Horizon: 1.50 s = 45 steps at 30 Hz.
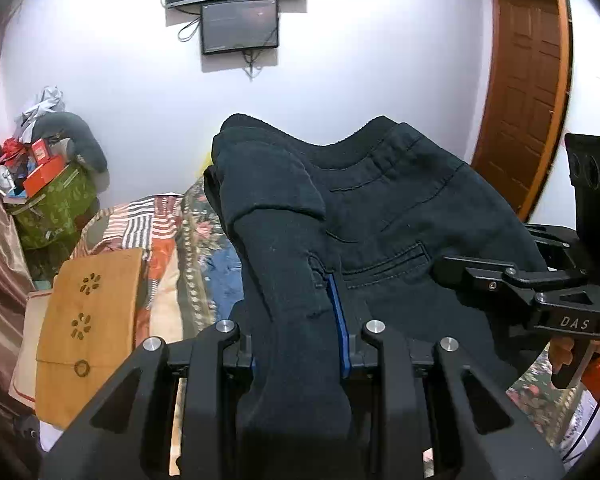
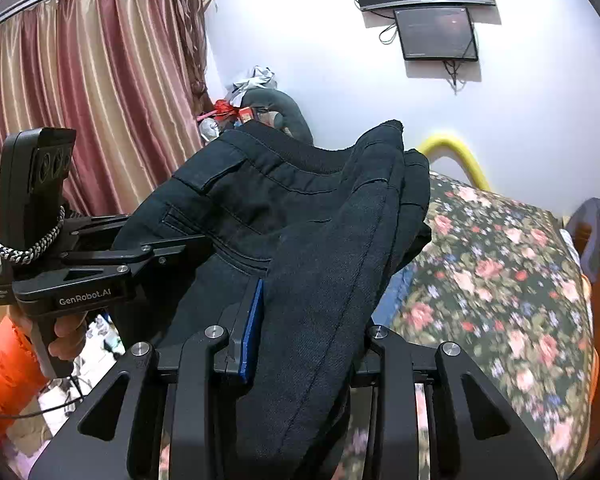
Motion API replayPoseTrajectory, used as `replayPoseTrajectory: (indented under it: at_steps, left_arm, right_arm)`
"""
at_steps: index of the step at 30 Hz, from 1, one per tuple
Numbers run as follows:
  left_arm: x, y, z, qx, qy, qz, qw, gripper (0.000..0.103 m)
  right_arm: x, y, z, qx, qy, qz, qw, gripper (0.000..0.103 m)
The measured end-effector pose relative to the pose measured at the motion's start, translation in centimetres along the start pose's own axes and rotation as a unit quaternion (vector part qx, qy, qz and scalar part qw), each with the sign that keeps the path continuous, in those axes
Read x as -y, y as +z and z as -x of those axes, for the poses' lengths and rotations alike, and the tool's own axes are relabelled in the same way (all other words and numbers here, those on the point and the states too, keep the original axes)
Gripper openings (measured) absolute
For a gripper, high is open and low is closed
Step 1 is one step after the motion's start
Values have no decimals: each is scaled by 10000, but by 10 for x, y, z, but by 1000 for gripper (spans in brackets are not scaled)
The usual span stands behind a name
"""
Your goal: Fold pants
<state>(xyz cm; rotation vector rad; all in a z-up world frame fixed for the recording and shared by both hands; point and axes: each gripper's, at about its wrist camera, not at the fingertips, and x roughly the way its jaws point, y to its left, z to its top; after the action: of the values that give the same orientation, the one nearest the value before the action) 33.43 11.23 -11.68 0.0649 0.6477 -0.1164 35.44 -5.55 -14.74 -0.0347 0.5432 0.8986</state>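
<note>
Above the bed: the pants hang in the air, lifted clear of the floral cover, with the waistband arched up between the two grippers.
Left gripper: jaws clamped on a thick bunch of the dark cloth; one blue pad shows beside the fabric, the other is covered.
Right gripper: jaws likewise clamped on a doubled edge of the pants, with cloth draped back over the fingers.
Pants: dark, heavy fabric, the back pocket and waistband seams facing the left camera; the layers already look doubled at each grip.
Step in hand: carrying the held pants, likely mid-fold, before laying them down. How many folds are done I cannot tell, since the legs hang out of view below.
Next move: probably lower both grips together toward the bed, keeping the waistband taut and level so the layers land flat, then let go only once the cloth rests on the cover.
Care: the fabric is bunched in both grips, so uneven lowering could leave a wrinkled or skewed fold.
Nearby: an orange cloth lies on the bed to the left.
</note>
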Motion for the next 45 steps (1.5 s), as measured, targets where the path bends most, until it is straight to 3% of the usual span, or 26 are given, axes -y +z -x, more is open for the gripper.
replayPoseTrajectory:
  at_steps: [9,17,20,22,25,35,42,45]
  left_arm:
    - [-62,-10,-96,-376,95,378,9985,28]
    - [-83,-60,-206,-1170,-74,538,9917,29]
    - [-86,-83,-237,-1609,-190,605,9849,33]
    - [-87,-95,-246,-1675,5,556,9843,45]
    - [-98,-101,-239,-1557,76,584,9860,51]
    - [-106,-105,-185,-1661,699,583,9819,51]
    - [-75,-71,-86,-970,652,680,9908,51]
    - [-54,-52,-27,-606,441,708,9947,51]
  right_arm:
    - [32,-1,-97,-365,121,-1,9993,29]
    - [70,-43,-178,-1167,27,-321,9926,30]
    - [80,-61,-192,-1616,-40,-360,9862,32]
    - [84,-66,-187,-1664,-70,-382,9853,37]
    - [91,-64,-169,-1711,-106,-461,9841,38]
    - [92,-59,-98,-1507,-660,-548,9848,40]
    - [43,-32,-24,-664,-585,-406,9953,41]
    - [13,-16,16,-225,-599,-228,9977,41]
